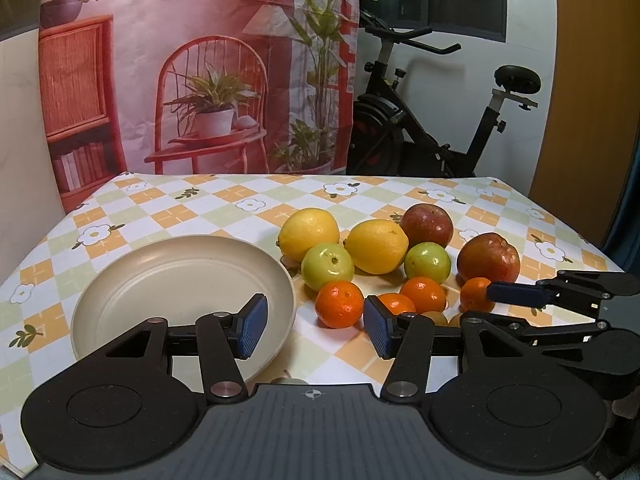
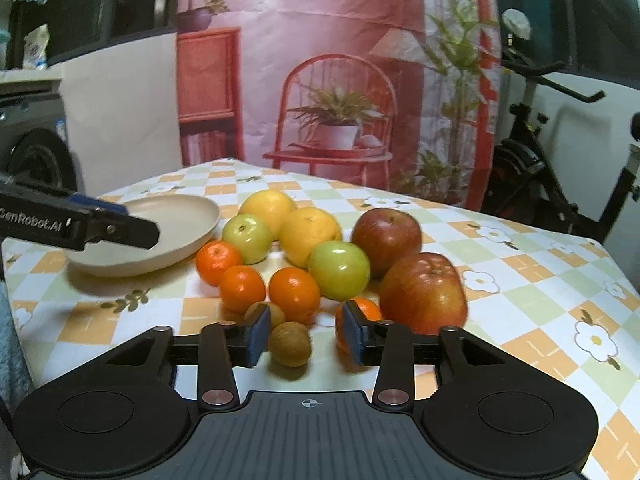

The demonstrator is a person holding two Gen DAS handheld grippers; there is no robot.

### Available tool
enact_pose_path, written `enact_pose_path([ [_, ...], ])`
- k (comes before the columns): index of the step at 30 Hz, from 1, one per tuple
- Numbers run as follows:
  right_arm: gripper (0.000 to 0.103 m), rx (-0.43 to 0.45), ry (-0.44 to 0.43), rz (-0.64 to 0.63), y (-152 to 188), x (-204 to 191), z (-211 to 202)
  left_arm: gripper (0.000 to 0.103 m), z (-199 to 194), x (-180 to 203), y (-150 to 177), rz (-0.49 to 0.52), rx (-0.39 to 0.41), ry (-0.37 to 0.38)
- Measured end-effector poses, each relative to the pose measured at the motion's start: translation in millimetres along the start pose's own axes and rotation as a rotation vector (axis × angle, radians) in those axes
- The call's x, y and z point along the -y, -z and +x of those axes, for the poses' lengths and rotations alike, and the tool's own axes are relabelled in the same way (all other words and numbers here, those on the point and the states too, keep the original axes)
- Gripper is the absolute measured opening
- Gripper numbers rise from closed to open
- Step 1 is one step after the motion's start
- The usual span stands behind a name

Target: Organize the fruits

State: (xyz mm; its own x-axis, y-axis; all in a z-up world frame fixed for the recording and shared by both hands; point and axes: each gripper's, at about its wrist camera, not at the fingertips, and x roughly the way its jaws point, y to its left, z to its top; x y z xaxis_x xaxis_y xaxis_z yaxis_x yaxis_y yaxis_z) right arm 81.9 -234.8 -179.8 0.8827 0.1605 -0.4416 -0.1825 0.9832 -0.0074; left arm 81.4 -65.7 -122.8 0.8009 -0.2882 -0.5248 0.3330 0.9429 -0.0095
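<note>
A cream plate (image 1: 160,280) lies at the left of the table. Right of it sits the fruit cluster: two lemons (image 1: 308,232), two green apples (image 1: 328,266), two red apples (image 1: 488,258) and several tangerines (image 1: 339,304). My left gripper (image 1: 316,330) hovers open and empty by the plate's right rim. My right gripper (image 2: 306,332) is low at the near edge of the cluster, open, with a brown kiwi (image 2: 290,344) between its pads (image 2: 258,334); a gap shows on the kiwi's right. A second kiwi (image 2: 266,314) and a tangerine (image 2: 362,312) lie just behind the pads.
The table has a checked flower-print cloth (image 1: 200,208). A printed backdrop (image 1: 200,80) hangs behind it, and an exercise bike (image 1: 420,128) stands at the back right. Bare cloth lies in front of the plate and right of the red apples.
</note>
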Motion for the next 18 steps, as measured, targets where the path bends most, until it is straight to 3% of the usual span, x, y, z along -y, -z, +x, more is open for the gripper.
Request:
enact_pose_path([
  [10, 0.039, 0.021, -0.02, -0.007, 2.1, -1.3, -5.0, 0.056, -0.2, -0.7, 0.4, 0.0, 0.001, 0.002],
  [18, 0.037, -0.021, -0.056, -0.003, 2.0, -2.5, -0.5, 0.056, -0.8, 0.3, 1.0, 0.001, -0.002, 0.008],
])
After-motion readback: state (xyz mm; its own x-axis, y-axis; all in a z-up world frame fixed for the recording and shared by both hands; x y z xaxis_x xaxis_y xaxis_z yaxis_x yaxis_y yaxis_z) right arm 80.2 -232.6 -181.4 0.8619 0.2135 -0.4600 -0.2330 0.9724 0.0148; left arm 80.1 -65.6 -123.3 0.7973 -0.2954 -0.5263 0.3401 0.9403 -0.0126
